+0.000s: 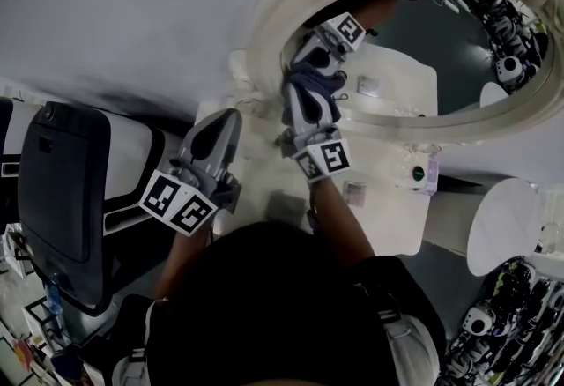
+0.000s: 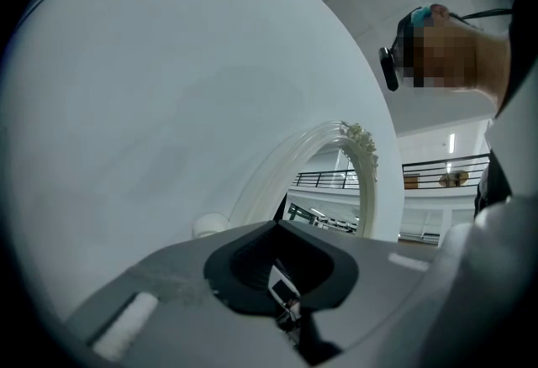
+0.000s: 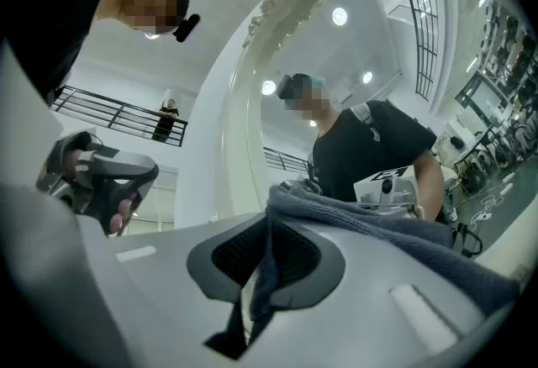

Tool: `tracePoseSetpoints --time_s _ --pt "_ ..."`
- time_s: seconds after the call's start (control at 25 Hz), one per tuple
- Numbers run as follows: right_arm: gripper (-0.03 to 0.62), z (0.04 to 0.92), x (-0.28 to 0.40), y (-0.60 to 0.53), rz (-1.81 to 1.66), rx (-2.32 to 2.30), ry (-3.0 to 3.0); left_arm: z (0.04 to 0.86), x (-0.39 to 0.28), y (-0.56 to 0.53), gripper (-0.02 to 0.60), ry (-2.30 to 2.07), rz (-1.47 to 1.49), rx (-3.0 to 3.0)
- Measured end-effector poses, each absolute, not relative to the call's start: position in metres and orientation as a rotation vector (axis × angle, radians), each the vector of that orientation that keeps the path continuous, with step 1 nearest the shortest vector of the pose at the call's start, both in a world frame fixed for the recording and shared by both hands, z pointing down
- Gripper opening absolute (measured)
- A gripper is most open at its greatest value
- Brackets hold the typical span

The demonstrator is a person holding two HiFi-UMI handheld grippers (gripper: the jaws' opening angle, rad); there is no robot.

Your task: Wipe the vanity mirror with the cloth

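Cloth [image 3: 378,228] pinched in closed right hand-held gripper [image 3: 262,274], draped over jaws, against mirror [image 1: 414,40]; left hand-held gripper [image 2: 286,307] closed, empty.

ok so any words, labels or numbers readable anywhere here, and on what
No readable text anywhere.
On the left gripper and right gripper cubes: black-and-white square markers only, no letters.
Small label on the table by the vanity mirror: too small to read.
The cloth in the right gripper's fingers: no print visible.

On table [image 1: 392,230], mirror [image 1: 458,67]; cloth [image 1: 310,83] at rim
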State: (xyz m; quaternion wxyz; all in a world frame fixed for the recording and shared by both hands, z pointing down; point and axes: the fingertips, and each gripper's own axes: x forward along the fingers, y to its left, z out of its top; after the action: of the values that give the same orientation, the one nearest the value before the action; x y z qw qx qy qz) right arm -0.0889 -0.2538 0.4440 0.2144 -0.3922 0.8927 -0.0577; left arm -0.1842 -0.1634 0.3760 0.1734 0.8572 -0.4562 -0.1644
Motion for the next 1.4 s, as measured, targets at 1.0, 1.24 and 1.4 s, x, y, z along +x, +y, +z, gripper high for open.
tracePoseSetpoints --time_s 1.0,1.24,1.4 --pt "0.026 0.381 -0.093 -0.2 -0.15 -0.987 2.506 0.348 -0.191 -0.096 0.002 -1.324 -0.631 2.446" --pt "0.026 0.368 -0.079 -0.167 -0.172 -1.111 2.471 0.353 -0.188 -0.084 0.001 -1.304 -0.624 2.467" --pt "0.026 0.364 -0.076 -0.142 -0.121 -1.181 2.492 0.358 -0.19 -0.076 0.0 -1.333 -0.594 2.499"
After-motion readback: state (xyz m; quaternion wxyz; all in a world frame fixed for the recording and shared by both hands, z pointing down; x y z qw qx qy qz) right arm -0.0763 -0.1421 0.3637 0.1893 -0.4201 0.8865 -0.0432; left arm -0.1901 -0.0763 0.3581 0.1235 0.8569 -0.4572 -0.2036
